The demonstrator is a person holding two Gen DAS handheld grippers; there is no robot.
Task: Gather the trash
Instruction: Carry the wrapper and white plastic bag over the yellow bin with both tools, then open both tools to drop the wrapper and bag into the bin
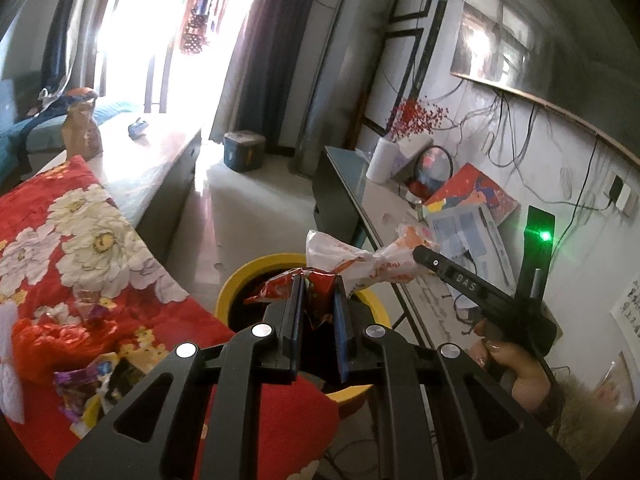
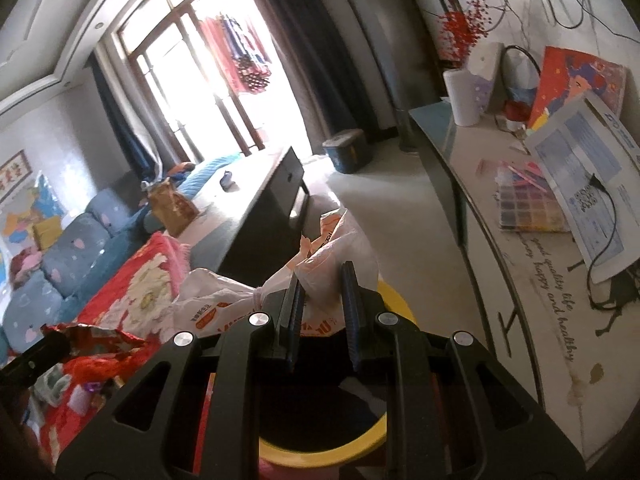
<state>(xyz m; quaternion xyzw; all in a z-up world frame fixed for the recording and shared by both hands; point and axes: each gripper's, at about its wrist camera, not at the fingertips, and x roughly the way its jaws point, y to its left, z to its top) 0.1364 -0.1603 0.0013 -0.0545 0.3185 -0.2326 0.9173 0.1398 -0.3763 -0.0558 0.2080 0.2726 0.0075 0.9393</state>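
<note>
Left gripper [image 1: 318, 280] clamps a crumpled red foil wrapper [image 1: 316, 286] at frame centre above the yellow bin [image 1: 236, 284]; right gripper [image 2: 322, 280] pinches a white-orange plastic bag [image 2: 320, 252].

Yellow-rimmed bin [image 1: 256, 276], red crinkled wrapper [image 1: 316, 284], red white-flowered cloth [image 1: 80, 232]

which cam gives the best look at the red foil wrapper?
Left wrist. The red foil wrapper sits centered between the left gripper fingers, pinched, over the yellow bin. Right wrist shows only its crumpled end at the lower-left edge, dim; the white plastic bag dominates that view.
</note>
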